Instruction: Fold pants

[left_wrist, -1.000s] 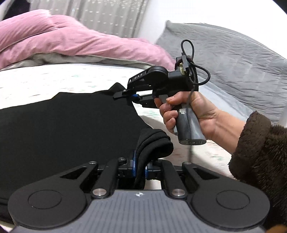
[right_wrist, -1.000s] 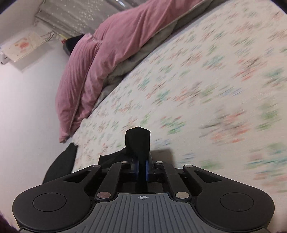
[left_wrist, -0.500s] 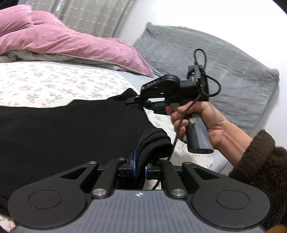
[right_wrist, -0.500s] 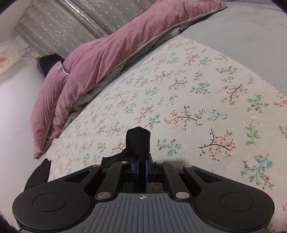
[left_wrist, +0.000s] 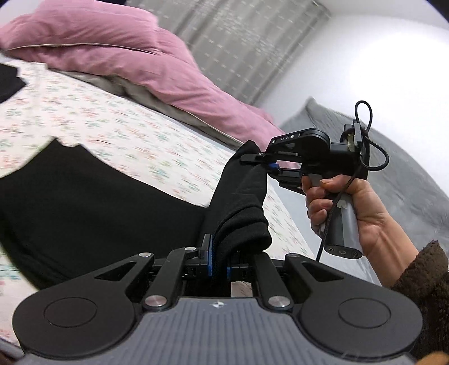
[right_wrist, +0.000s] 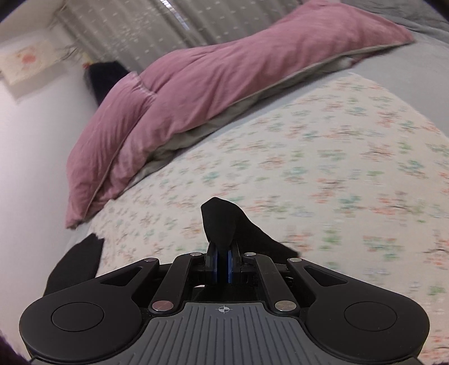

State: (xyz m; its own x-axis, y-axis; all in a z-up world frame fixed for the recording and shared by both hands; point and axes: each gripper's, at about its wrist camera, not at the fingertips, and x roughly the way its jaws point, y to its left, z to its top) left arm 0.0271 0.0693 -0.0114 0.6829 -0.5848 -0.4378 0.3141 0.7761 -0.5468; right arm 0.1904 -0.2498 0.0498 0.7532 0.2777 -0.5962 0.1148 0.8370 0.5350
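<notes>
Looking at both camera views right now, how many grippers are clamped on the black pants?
2: the left gripper pinches a thick bunched fold, and the right gripper pinches another corner of the pants, lifted above the floral bedsheet.

pants point(left_wrist: 92, 196): 1 | grippers: 2 | pink duvet point(left_wrist: 134, 53): 1 | grey pillow point(left_wrist: 407, 168): 1

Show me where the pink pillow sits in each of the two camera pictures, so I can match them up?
Left wrist view: the pink pillow fills the upper left, running down toward the middle, behind the flowered sheet.
Right wrist view: the pillow stretches across the top, from the left middle to the upper right.
Shared landmark: the grey curtain hangs behind it in both.
</notes>
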